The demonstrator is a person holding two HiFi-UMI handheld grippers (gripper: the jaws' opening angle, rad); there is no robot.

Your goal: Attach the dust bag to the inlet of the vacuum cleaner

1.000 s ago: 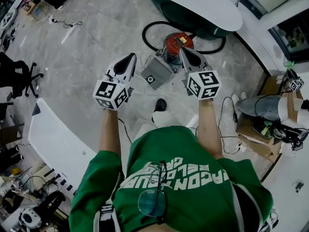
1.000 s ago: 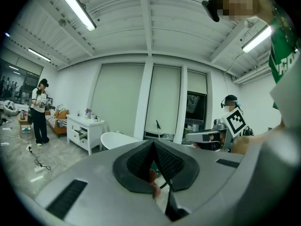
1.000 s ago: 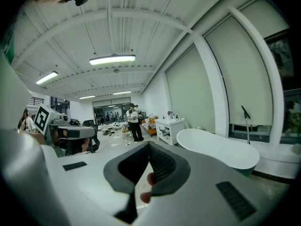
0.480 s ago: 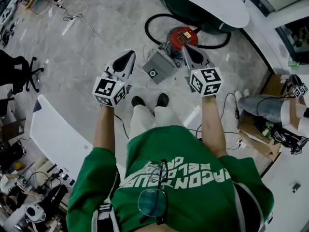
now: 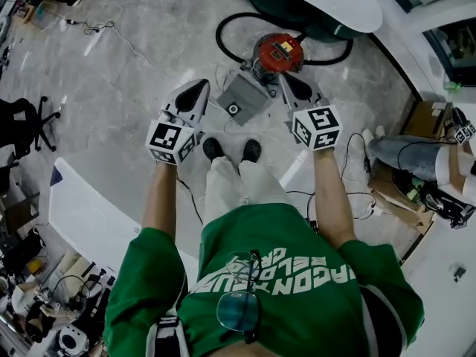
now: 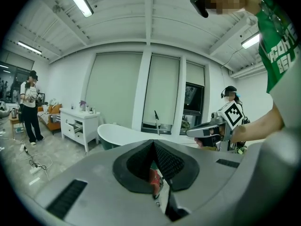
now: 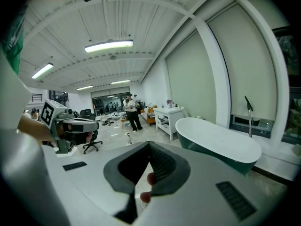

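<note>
Your left hand-held gripper (image 5: 198,89) and right hand-held gripper (image 5: 288,80) are both closed tip to tip with nothing between the jaws. They hang above the floor (image 5: 149,58) on either side of the grey dust bag (image 5: 244,97). The bag lies flat just beside the red canister vacuum cleaner (image 5: 278,52), its round opening (image 5: 233,110) facing up. Open both before you reach down; a hold on two opposite edges near that opening should keep it square. The inlet is too small to pick out from above, so find it on the canister first. Then bring the opening straight on, clear of the black hose (image 5: 227,32).
</note>
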